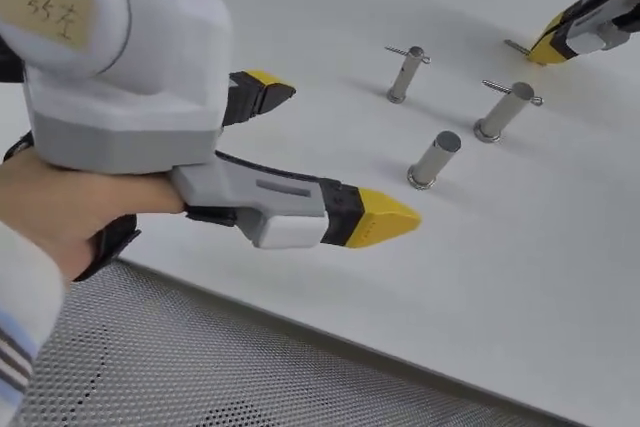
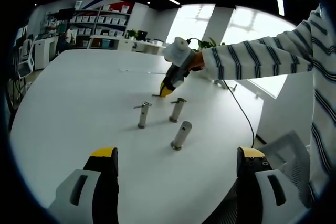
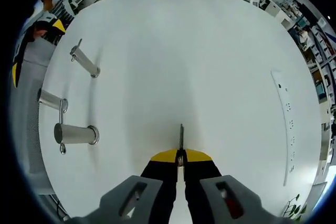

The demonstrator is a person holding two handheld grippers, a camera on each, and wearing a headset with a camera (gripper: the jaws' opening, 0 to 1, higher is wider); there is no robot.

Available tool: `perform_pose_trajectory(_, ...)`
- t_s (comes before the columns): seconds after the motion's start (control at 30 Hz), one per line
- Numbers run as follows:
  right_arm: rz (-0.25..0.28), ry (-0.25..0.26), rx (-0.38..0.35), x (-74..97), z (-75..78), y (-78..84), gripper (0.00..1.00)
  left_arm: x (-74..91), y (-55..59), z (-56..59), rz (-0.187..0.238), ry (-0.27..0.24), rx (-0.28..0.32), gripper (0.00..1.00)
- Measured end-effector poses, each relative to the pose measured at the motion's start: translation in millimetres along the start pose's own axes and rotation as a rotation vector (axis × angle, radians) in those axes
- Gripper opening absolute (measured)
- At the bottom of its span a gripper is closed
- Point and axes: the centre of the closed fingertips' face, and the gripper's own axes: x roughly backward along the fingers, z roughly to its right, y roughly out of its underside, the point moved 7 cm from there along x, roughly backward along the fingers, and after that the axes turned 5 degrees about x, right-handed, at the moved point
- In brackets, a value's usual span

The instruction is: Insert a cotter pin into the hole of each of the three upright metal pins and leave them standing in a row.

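Grippers: two. The right gripper (image 3: 181, 157) is clamped on one cotter pin (image 3: 181, 136), held low over the table (image 1: 500, 277) beyond the metal pins. The left gripper (image 1: 330, 157) hangs with jaws spread wide, holding nothing, beside the near pin (image 1: 435, 159). Metal pins: three, upright, grouped close. The far pin (image 1: 405, 75) and the right pin (image 1: 505, 110) each carry one cotter pin through the top; the near pin stands bare. Cotter pins: three.

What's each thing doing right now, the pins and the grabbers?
Back metal pin: standing, cotter pin through it.
Right metal pin: standing, cotter pin through it.
Front metal pin: standing, no cotter pin.
Right gripper: shut on loose cotter pin.
Loose cotter pin: held at one end, not yet inserted.
Left gripper: open, empty.
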Motion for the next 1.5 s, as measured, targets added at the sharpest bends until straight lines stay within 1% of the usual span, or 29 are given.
perform_pose_trajectory(0.1,0.012,0.009,-0.052,1.5,-1.2,1.4,0.00,-0.2,0.2,-1.3,-0.006,-0.005,-0.005,0.92)
perform_pose_trajectory(0.2,0.025,0.029,-0.088,3.1,-4.2,2.6,0.00,-0.4,1.3,-1.0,-0.005,-0.007,-0.005,0.92)
perform_pose_trajectory(0.23,0.028,0.032,-0.090,3.6,-5.2,3.2,0.00,-0.5,1.7,-0.8,-0.004,-0.007,-0.004,0.92)
perform_pose_trajectory(0.3,0.035,0.042,-0.100,1.7,-0.9,4.6,0.00,-0.7,3.2,-0.9,-0.008,-0.012,0.003,0.92)
perform_pose_trajectory(0.37,0.029,0.052,-0.117,2.2,-1.9,4.2,0.00,-0.2,5.3,-1.4,-0.018,-0.012,0.003,0.92)
perform_pose_trajectory(0.43,0.013,0.056,-0.097,3.3,-5.4,3.5,0.00,0.7,6.1,0.0,-0.025,-0.011,0.000,0.92)
perform_pose_trajectory(0.47,-0.010,0.047,-0.055,4.5,-7.1,4.1,0.00,1.2,6.6,1.3,-0.030,-0.006,-0.005,0.92)
perform_pose_trajectory(0.5,-0.029,0.039,-0.031,5.9,-8.5,5.3,0.00,1.5,7.1,2.1,-0.033,-0.004,-0.008,0.92)
perform_pose_trajectory(0.53,-0.033,0.047,-0.021,6.6,-8.9,5.1,0.00,1.7,7.0,2.7,-0.035,-0.003,-0.012,0.92)
perform_pose_trajectory(0.6,-0.022,0.055,-0.027,11.0,-10.1,4.6,0.00,2.2,6.6,2.8,-0.035,-0.002,-0.019,0.92)
perform_pose_trajectory(0.67,0.002,0.057,-0.047,16.2,-11.4,2.7,0.00,2.5,5.6,3.0,-0.032,-0.002,-0.022,0.92)
perform_pose_trajectory(0.7,0.009,0.058,-0.044,19.7,-13.7,1.7,0.00,2.8,4.3,3.4,-0.030,-0.002,-0.025,0.92)
perform_pose_trajectory(0.73,0.015,0.061,-0.033,18.1,-8.3,2.7,0.00,3.1,3.6,3.7,-0.029,-0.001,-0.027,0.92)
perform_pose_trajectory(0.8,0.038,0.078,0.006,22.5,-4.5,-1.3,0.00,4.1,1.9,4.5,-0.026,-0.002,-0.031,0.92)
perform_pose_trajectory(0.9,0.081,0.096,0.023,33.6,-8.1,-7.3,0.00,5.5,0.1,5.4,-0.025,0.001,-0.033,0.91)
perform_pose_trajectory(0.93,0.100,0.105,0.026,30.4,-2.8,-7.2,0.00,6.0,-0.5,5.6,-0.026,0.001,-0.034,0.90)
perform_pose_trajectory(0.97,0.105,0.106,0.028,31.4,-2.8,-7.4,0.00,6.4,-1.0,5.7,-0.025,0.000,-0.035,0.90)
perform_pose_trajectory(1.0,0.124,0.117,0.029,44.0,-7.2,-14.2,0.00,7.0,-1.7,5.9,-0.024,-0.002,-0.038,0.90)
perform_pose_trajectory(1.03,0.134,0.123,0.031,47.9,-8.7,-15.3,0.00,7.5,-2.4,6.2,-0.023,-0.003,-0.040,0.90)
perform_pose_trajectory(1.07,0.147,0.134,0.036,50.1,-5.2,-14.8,0.00,8.4,-3.6,6.8,-0.019,-0.002,-0.043,0.90)
perform_pose_trajectory(1.17,0.186,0.159,0.033,59.8,-4.8,-15.6,0.00,10.1,-6.2,7.6,-0.010,-0.003,-0.047,0.90)
perform_pose_trajectory(1.2,0.199,0.169,0.034,66.6,-14.0,-17.0,0.00,10.5,-7.0,7.9,-0.008,-0.003,-0.048,0.90)
perform_pose_trajectory(1.23,0.206,0.173,0.033,70.0,-16.1,-17.5,0.00,10.7,-7.6,8.1,-0.008,-0.003,-0.050,0.90)
perform_pose_trajectory(1.27,0.217,0.178,0.030,72.0,-12.9,-17.0,0.00,11.0,-8.1,8.3,-0.008,-0.003,-0.051,0.89)
perform_pose_trajectory(1.33,0.233,0.185,0.023,78.5,-16.9,-17.5,0.00,11.7,-9.6,9.1,-0.008,-0.002,-0.057,0.89)
perform_pose_trajectory(1.37,0.244,0.196,0.020,83.8,-21.8,-18.0,0.00,12.1,-10.5,9.7,-0.006,-0.003,-0.061,0.89)
perform_pose_trajectory(1.4,0.252,0.204,0.022,88.3,-31.3,-19.0,0.00,12.2,-11.5,10.0,-0.003,-0.003,-0.062,0.89)
perform_pose_trajectory(1.43,0.259,0.209,0.023,91.4,-33.8,-19.1,0.00,11.8,-12.8,9.8,0.001,-0.004,-0.063,0.88)
perform_pose_trajectory(1.5,0.279,0.239,0.026,102.0,-45.7,-19.3,0.00,10.8,-16.7,10.5,0.013,-0.010,-0.070,0.88)
